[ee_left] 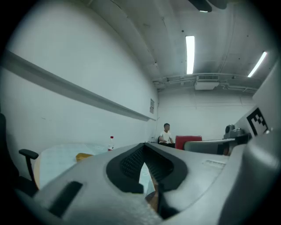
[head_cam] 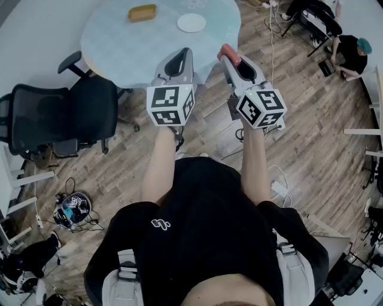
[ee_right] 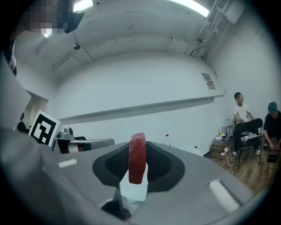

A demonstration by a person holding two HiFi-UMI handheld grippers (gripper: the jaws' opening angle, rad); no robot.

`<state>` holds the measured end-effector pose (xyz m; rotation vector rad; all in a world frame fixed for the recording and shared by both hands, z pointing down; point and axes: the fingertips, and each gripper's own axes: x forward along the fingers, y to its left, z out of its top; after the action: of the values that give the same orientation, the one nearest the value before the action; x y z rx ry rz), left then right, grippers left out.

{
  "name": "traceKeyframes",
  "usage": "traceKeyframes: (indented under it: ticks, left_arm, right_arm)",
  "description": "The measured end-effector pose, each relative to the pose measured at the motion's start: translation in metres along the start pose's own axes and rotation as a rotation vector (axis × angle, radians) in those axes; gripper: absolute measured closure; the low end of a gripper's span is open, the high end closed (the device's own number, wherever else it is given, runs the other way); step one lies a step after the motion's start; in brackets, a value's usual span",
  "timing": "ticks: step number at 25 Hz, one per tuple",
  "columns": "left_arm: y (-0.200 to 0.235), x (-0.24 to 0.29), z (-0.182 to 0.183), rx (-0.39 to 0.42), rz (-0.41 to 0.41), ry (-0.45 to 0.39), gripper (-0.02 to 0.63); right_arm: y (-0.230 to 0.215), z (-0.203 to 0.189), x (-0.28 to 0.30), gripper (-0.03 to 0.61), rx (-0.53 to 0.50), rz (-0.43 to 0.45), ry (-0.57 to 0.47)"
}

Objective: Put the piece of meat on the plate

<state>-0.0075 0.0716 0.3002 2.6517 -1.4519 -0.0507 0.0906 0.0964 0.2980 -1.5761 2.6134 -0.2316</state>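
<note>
The piece of meat (ee_right: 137, 159), a red slab, stands on edge between the pads of my right gripper (ee_right: 137, 154), which is shut on it. In the head view the meat (head_cam: 228, 53) sticks out of the right gripper (head_cam: 231, 59), held level over the wooden floor just short of the table. The white plate (head_cam: 191, 23) lies on the far side of the round pale table (head_cam: 119, 45). My left gripper (head_cam: 181, 54) is level beside the right one at the table's near edge. Its jaws (ee_left: 144, 148) meet at the tips with nothing held.
A yellow block (head_cam: 142, 12) lies on the table left of the plate, and a bottle (ee_left: 111, 143) stands beyond. A black office chair (head_cam: 66, 116) is at the left. A person (head_cam: 350, 55) sits at the far right. Cables and gear (head_cam: 75, 209) lie on the floor.
</note>
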Motion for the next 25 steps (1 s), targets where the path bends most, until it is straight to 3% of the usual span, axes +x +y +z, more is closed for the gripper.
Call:
traceKeyframes:
  ticks: [10, 16, 25]
  left_arm:
    - [-0.015, -0.021, -0.009, 0.005, 0.059, -0.006, 0.62]
    - [0.005, -0.029, -0.036, -0.029, 0.127, 0.035, 0.62]
    - [0.054, 0.048, -0.057, -0.042, 0.112, 0.061, 0.62]
  right_arm:
    - [-0.011, -0.005, -0.026, 0.476, 0.047, 0.028, -0.015]
    - [-0.017, -0.029, -0.018, 0.476, 0.089, 0.048, 0.021]
    - [-0.069, -0.044, 0.059, 0.476, 0.101, 0.005, 0.027]
